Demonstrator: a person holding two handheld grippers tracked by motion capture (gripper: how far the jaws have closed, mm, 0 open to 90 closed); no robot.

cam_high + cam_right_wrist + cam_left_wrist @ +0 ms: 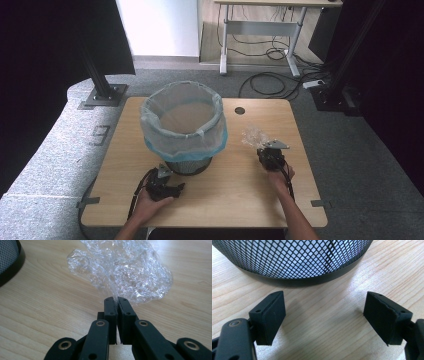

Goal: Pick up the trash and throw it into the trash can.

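- A black wire-mesh waste bin [185, 145], lined with a translucent white and blue plastic bag [182, 117], stands upright on the light wooden table [235, 190], toward its far left half.
- The left hand-held gripper [170, 182] rests low over the table just in front of the bin's base, its jaws spread wide apart with nothing between them; the mesh wall [294, 257] is close ahead.
- The right hand-held gripper [117, 301] is closed tight on the edge of a crumpled piece of clear plastic film [122, 270].
- The film [253, 136] lies right of the bin, apart from it.
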